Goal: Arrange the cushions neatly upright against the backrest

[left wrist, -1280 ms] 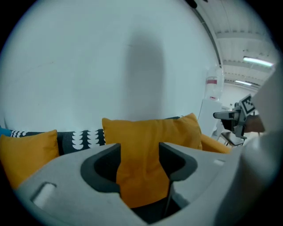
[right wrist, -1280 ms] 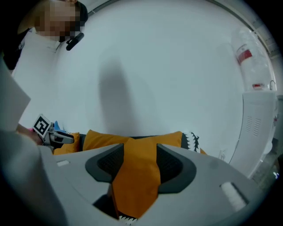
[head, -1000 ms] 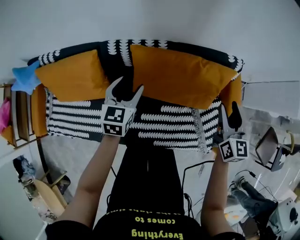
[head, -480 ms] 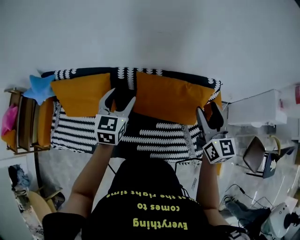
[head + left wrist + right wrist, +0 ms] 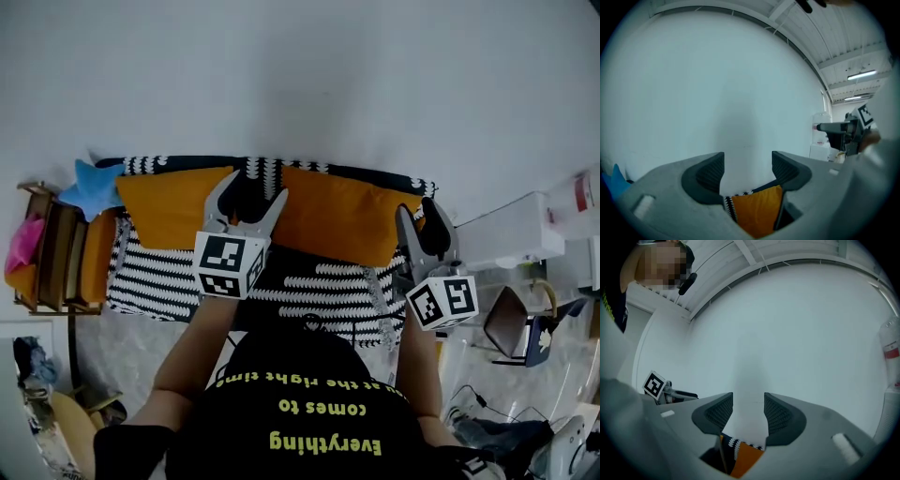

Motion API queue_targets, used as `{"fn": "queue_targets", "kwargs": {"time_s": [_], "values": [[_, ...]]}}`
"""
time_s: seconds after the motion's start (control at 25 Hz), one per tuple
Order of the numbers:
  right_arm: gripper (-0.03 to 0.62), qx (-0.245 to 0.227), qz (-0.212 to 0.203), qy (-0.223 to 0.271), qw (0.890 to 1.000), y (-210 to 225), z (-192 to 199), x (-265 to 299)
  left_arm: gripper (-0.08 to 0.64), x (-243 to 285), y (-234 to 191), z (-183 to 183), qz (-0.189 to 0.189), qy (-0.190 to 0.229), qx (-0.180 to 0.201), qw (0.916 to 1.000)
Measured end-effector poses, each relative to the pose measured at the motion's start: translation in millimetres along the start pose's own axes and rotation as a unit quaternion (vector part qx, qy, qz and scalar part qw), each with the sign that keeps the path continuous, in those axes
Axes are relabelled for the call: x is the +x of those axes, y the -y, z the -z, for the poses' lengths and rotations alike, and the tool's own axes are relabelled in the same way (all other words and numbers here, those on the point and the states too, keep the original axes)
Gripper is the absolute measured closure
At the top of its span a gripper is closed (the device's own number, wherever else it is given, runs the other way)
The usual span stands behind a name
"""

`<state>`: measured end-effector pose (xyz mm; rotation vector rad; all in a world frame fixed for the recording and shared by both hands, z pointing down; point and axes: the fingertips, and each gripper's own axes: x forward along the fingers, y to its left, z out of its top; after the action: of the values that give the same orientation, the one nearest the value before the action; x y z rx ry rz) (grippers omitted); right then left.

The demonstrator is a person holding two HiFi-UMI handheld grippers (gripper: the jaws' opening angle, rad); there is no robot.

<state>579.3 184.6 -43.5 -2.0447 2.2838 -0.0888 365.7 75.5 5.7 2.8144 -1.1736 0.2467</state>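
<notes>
Lower centre: the left gripper [image 5: 251, 187] and right gripper [image 5: 422, 214] are held empty, jaws part open, the left's just widened, the right's just narrowed. Beyond, the left cushion [image 5: 169, 202] and right cushion [image 5: 342, 220] are leaned upright on the backrest [image 5: 267, 167]. The arranging is judged finished, and only withdrawal is called for.

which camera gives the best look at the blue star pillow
The head view: the blue star pillow shows nearly whole, at the left end of the sofa beside an orange cushion. The left gripper view catches only a blue sliver at its left edge, the right gripper view none.
</notes>
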Motion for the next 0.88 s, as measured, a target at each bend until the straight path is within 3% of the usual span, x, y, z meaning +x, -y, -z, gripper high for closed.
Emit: {"fn": "queue_targets", "kwargs": {"time_s": [0.2, 0.52, 0.88], "values": [[0.370, -0.004, -0.011, -0.009, 1.000, -18.6, 13.6, 2.3, 0.215, -17.5, -3.3, -11.9, -0.006, 0.017, 0.002, 0.9998], [0.384, -0.010, -0.023, -0.028, 0.999, -45.0, 29.4, 1.6, 0.220, -34.5, -4.5, 2.3, 0.000, 0.011, -0.008, 0.9999], [0.563, -0.012, -0.028, -0.035, 0.999, -52.3, 36.5, -8.1, 0.560, -45.0, 13.1, 14.4, 0.028, 0.012, -0.018, 0.9994]]}}
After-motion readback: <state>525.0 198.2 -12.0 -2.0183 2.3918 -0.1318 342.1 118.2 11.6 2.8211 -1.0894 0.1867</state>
